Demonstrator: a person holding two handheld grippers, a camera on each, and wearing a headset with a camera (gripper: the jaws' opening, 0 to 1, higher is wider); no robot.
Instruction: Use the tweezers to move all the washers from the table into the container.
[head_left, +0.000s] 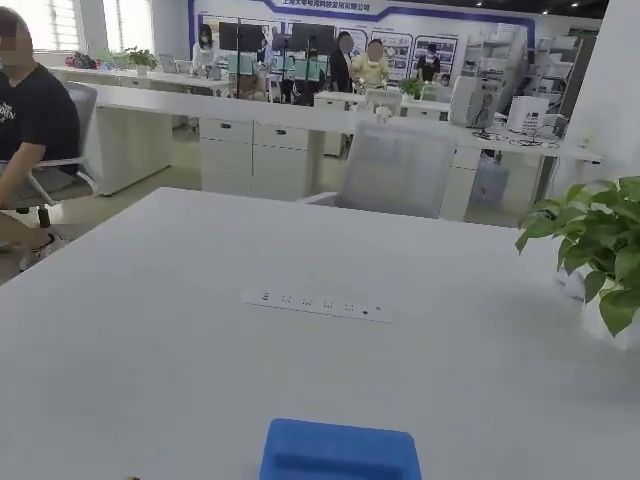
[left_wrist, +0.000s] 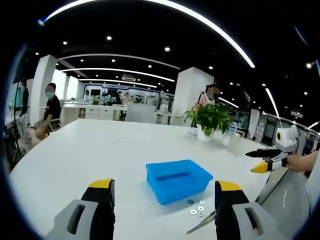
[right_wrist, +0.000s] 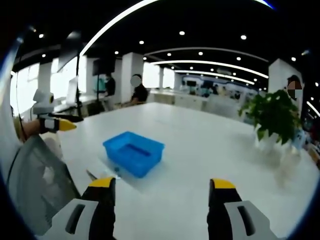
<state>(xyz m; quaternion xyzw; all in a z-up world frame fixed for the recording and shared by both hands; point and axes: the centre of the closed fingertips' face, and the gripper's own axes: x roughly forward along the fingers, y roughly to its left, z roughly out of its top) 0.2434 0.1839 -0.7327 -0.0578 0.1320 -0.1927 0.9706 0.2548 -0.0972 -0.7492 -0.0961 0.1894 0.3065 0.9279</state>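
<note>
The left gripper (left_wrist: 165, 186) and the right gripper (right_wrist: 161, 183) are both held above the white table (left_wrist: 100, 160), jaws spread wide with nothing between them. The blue container (left_wrist: 178, 180) sits on the table. A small cluster of washers (left_wrist: 197, 207) lies just beside its near corner, with the tweezers (left_wrist: 202, 223) lying next to them.

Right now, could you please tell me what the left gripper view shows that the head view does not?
Left gripper view: washers and tweezers lying beside the blue container, plus the right gripper coming in from the right. Head view: a socket strip set in the tabletop. Shared: the blue container, the white table, the potted plant.
</note>
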